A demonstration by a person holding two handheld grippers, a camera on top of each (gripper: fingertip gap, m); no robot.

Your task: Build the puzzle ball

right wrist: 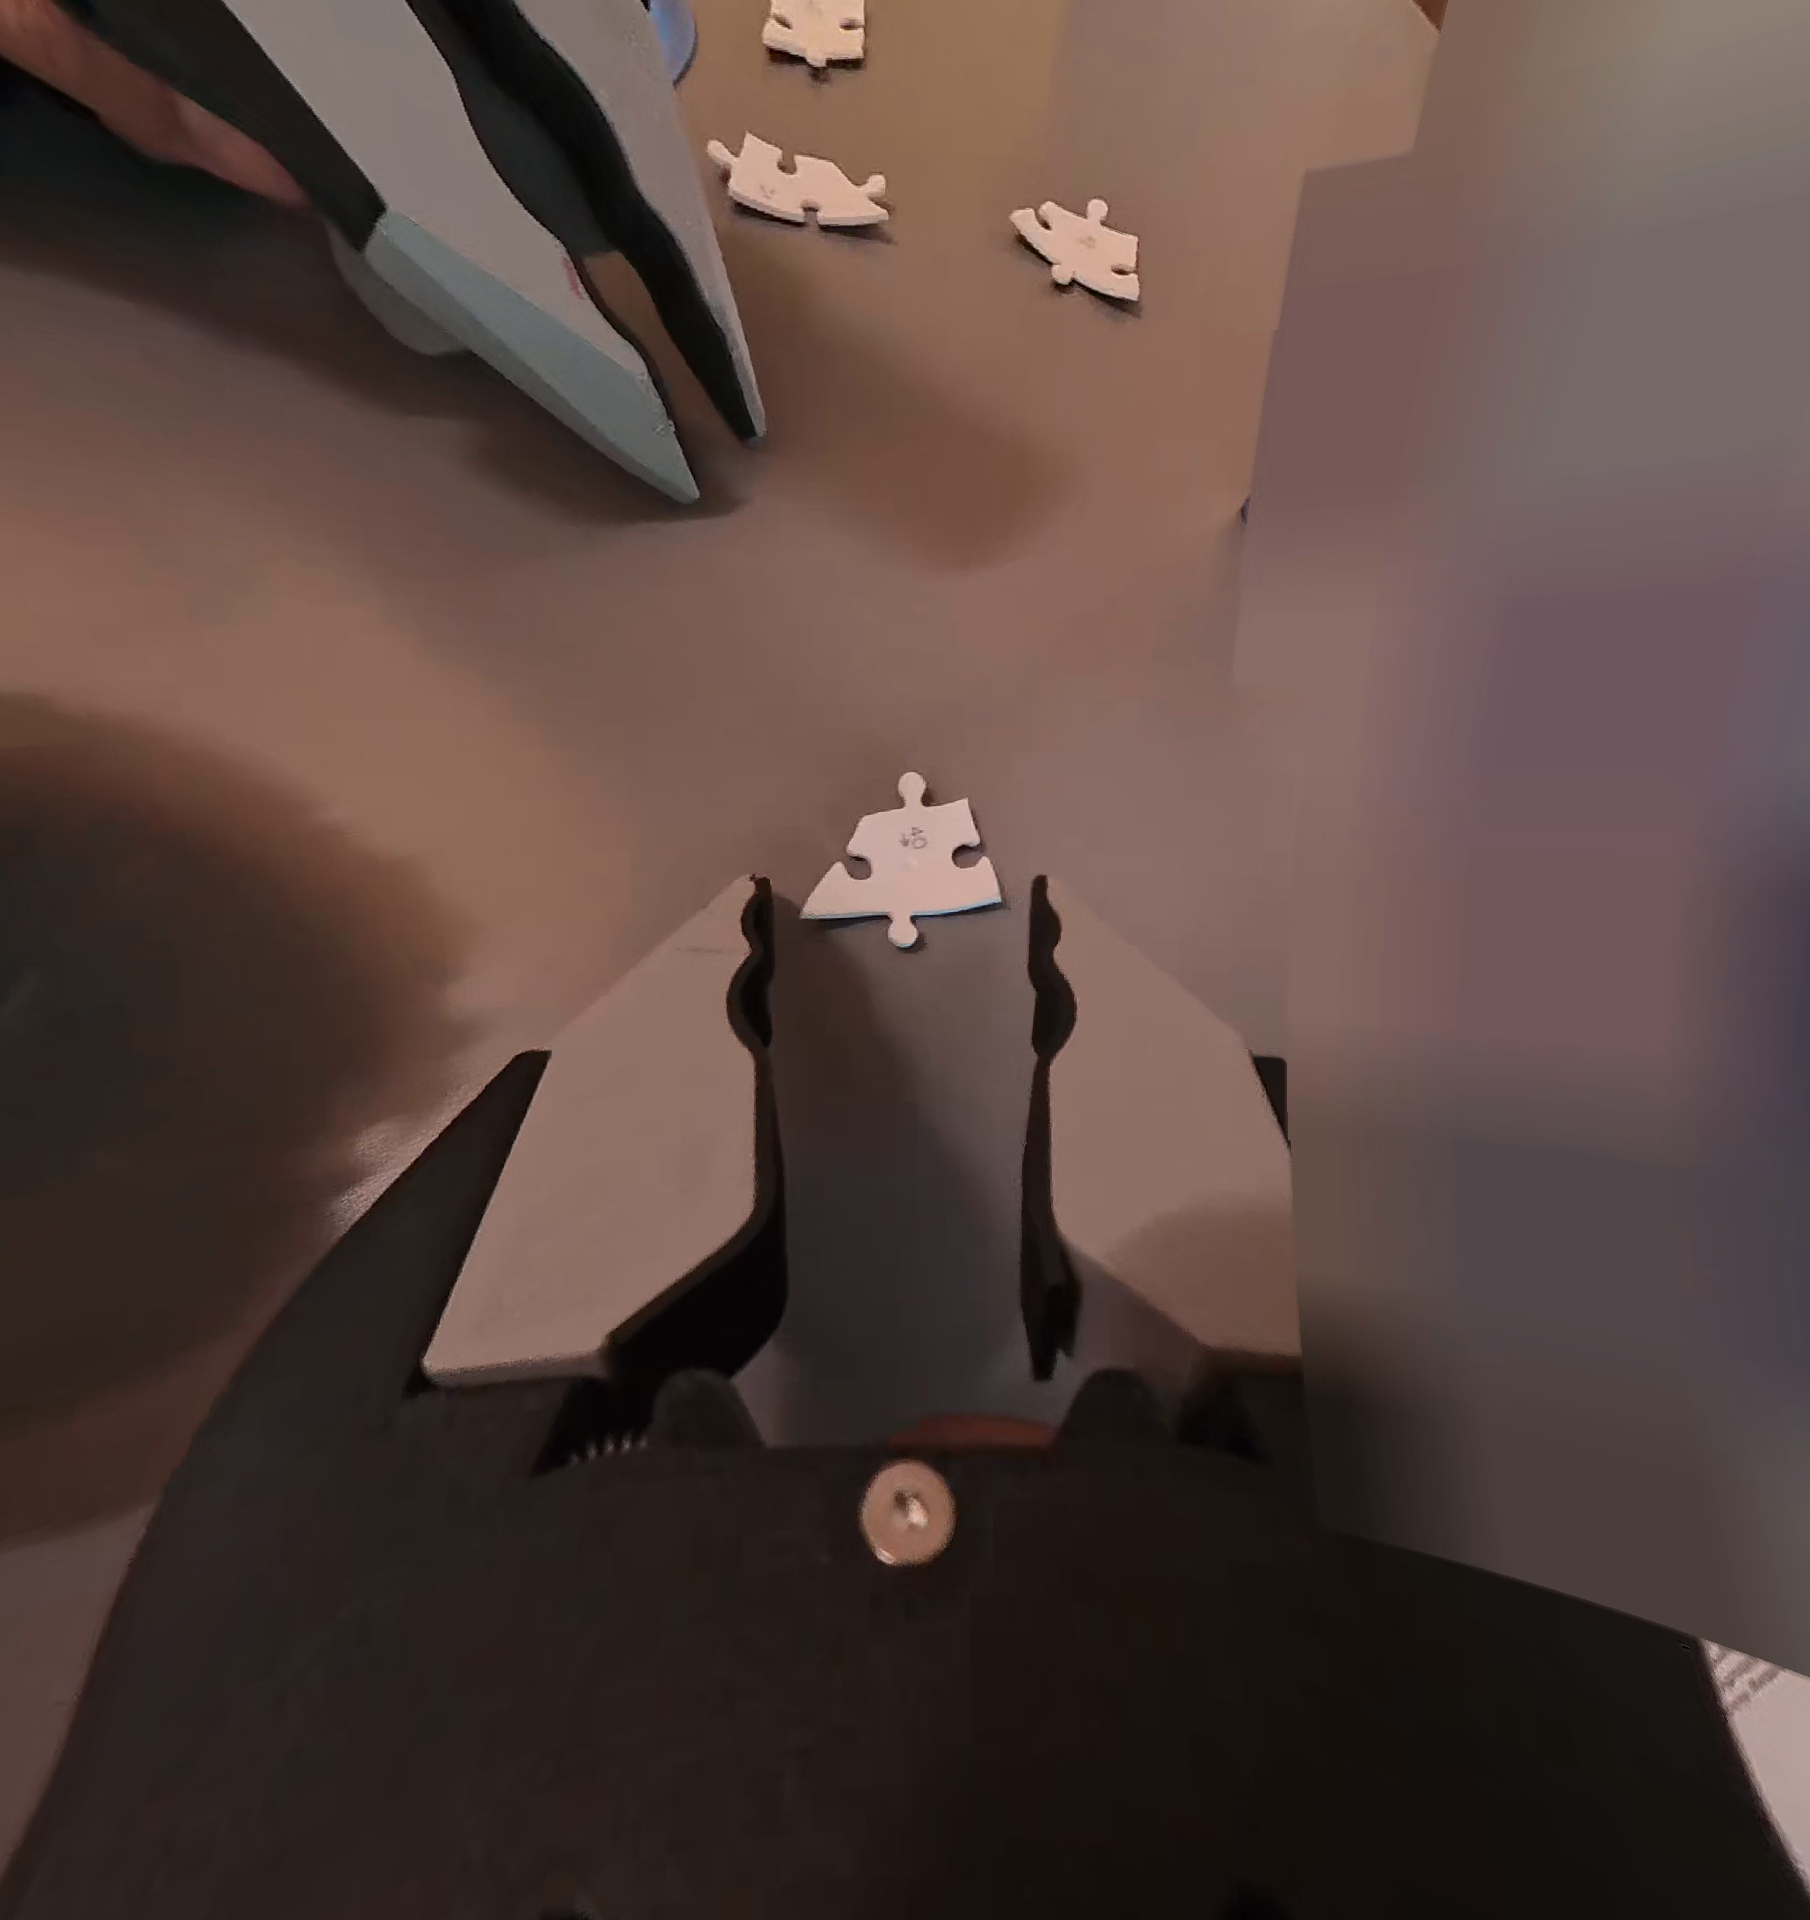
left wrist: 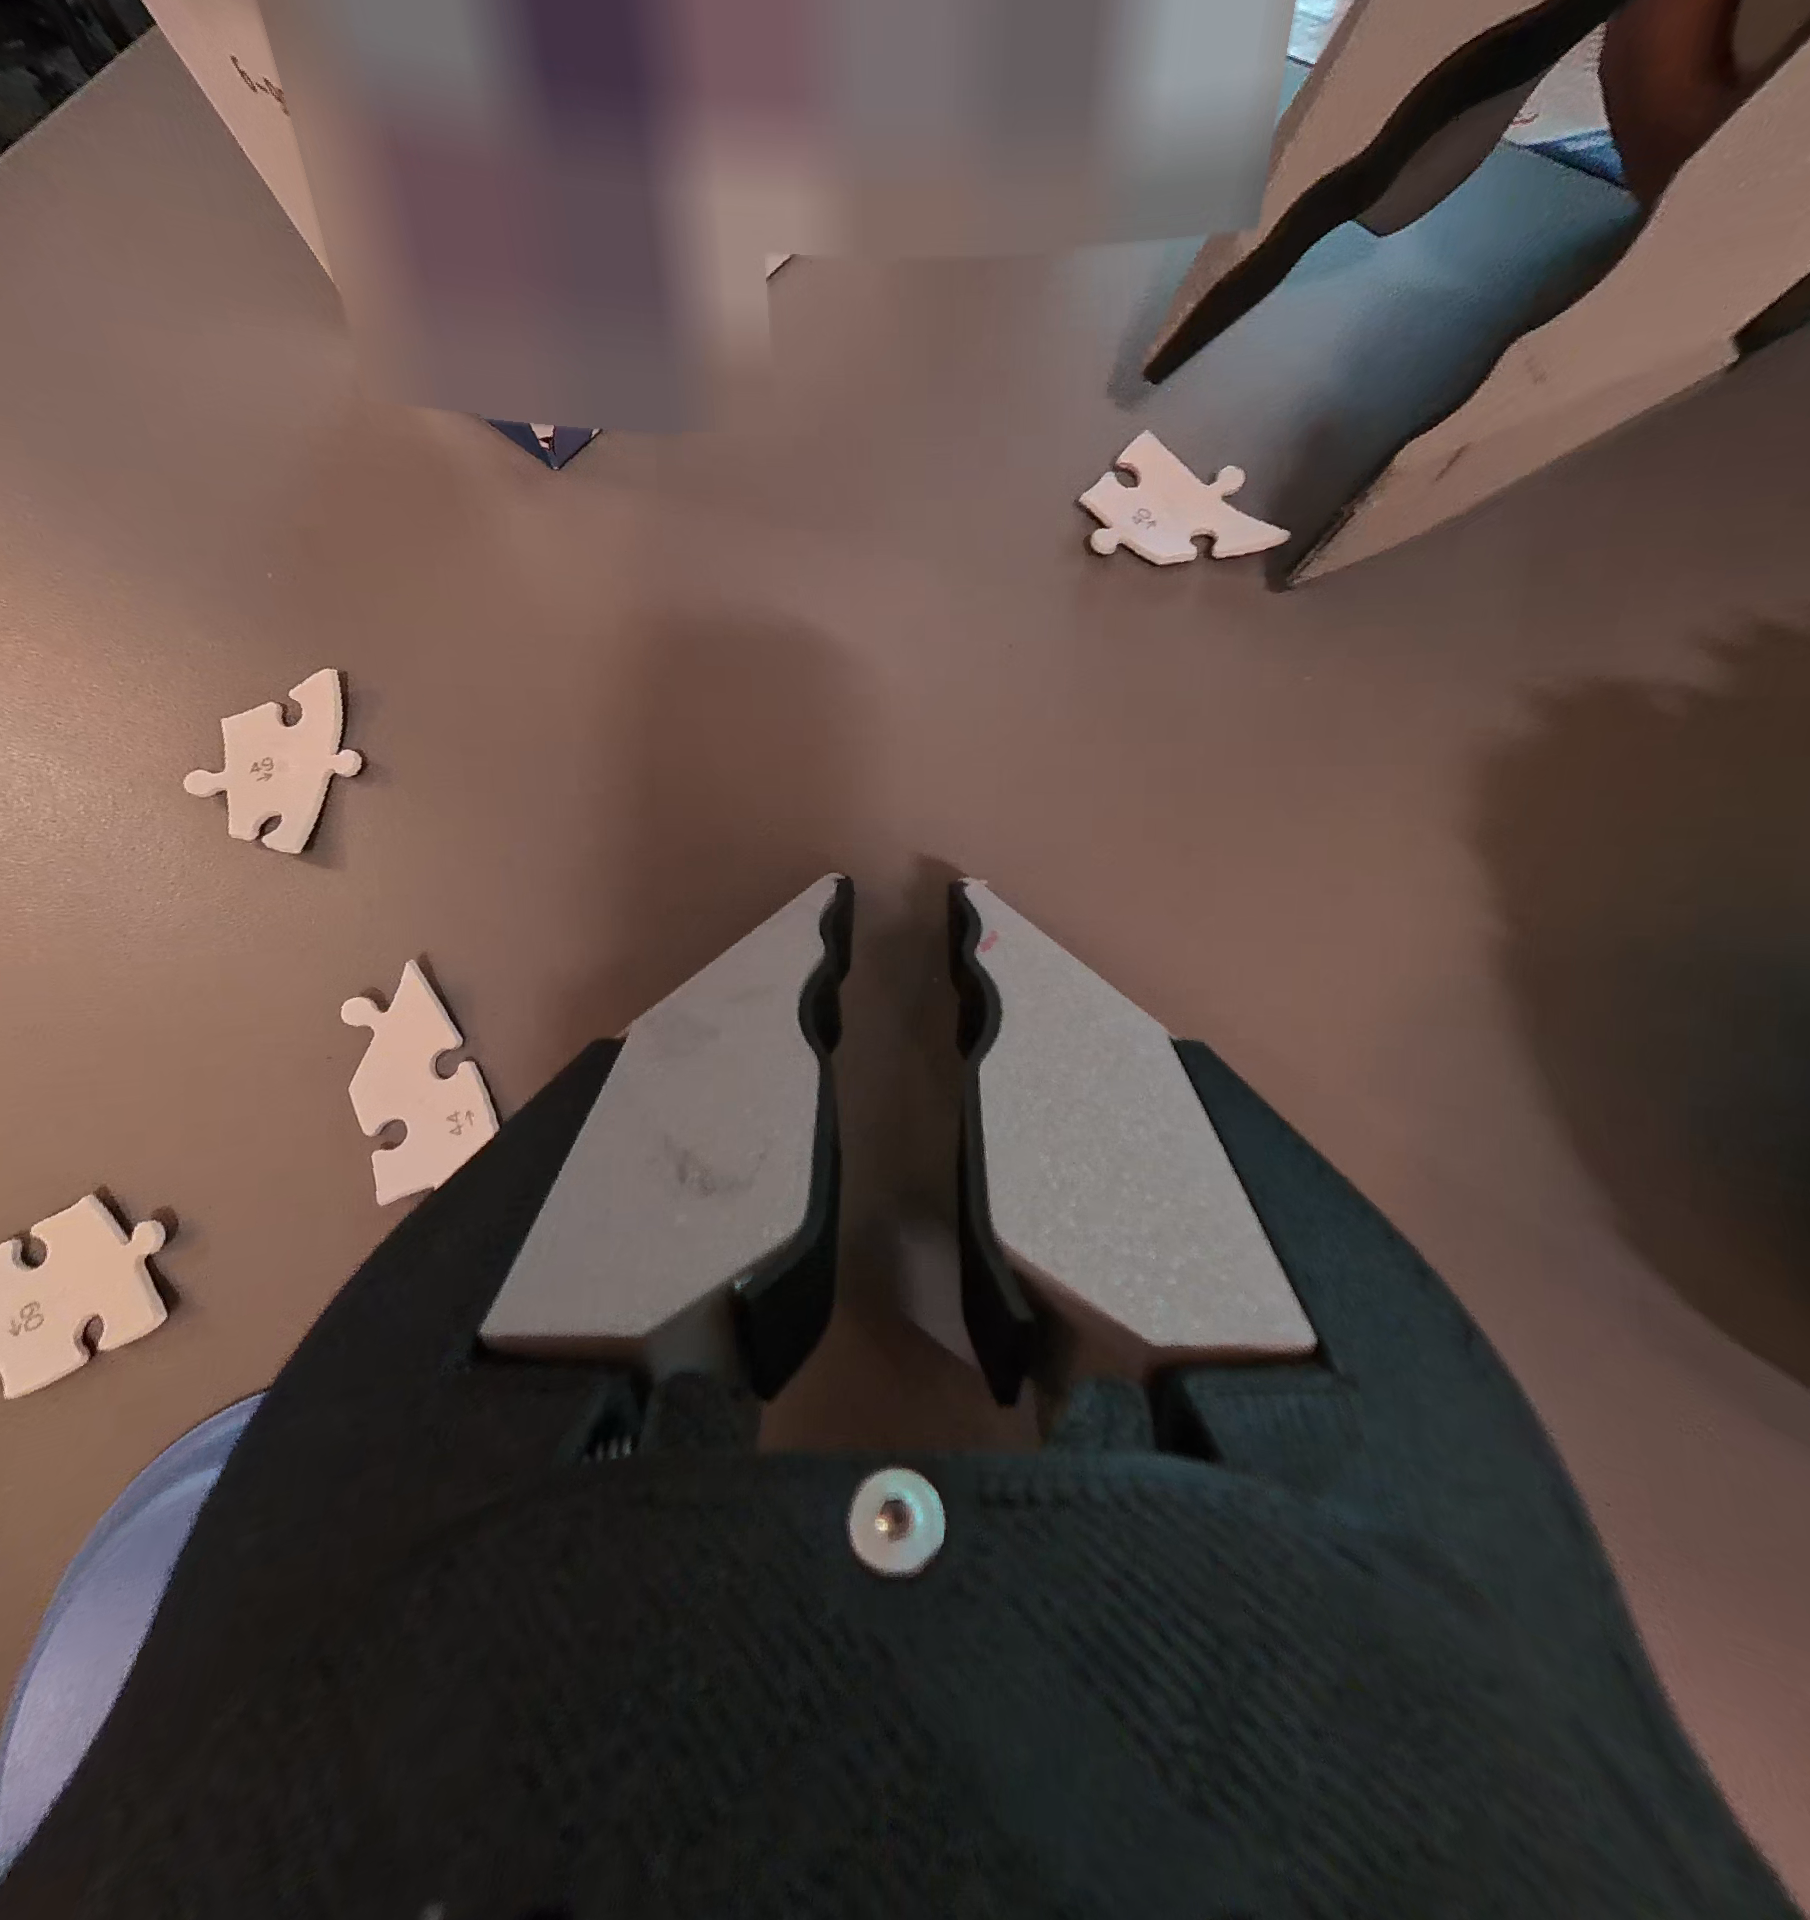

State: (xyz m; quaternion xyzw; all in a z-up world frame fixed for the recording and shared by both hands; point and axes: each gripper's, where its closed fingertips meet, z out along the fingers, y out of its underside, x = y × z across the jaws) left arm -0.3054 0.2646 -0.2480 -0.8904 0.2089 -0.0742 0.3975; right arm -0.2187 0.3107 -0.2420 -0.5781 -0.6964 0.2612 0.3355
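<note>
1. While I look along the left gripper point(left wrist: 899, 883), its jaws stand slightly apart with nothing between them, hovering over the bare grey table point(left wrist: 984, 707). Three white puzzle pieces lie flat to its left: one far left point(left wrist: 275, 764), one just beside the left finger point(left wrist: 415, 1086), one nearest the lower edge point(left wrist: 54, 1299). A fourth piece point(left wrist: 1176, 504) lies well ahead to the right, at the tips of the right gripper point(left wrist: 1218, 473).

2. Through the right wrist view, I see the right gripper's point(right wrist: 896, 883) jaws wide open and empty, with the fourth piece point(right wrist: 906, 862) lying flat on the table just beyond and between the fingertips. Its long straight edge faces my gripper and runs crosswise to the fingers; one knob points away from me, another toward me. The left gripper point(right wrist: 719, 457) hangs well off at upper left, with two more pieces point(right wrist: 802, 185) point(right wrist: 1083, 244) beyond it.

3. As I judge it, the risk is the flatness: the piece is thin, so closing on it may push it along the table or skate over it instead of lifting it. Because its long axis lies across the jaws, I might catch only a knob, and the piece could twist or drop.
</note>
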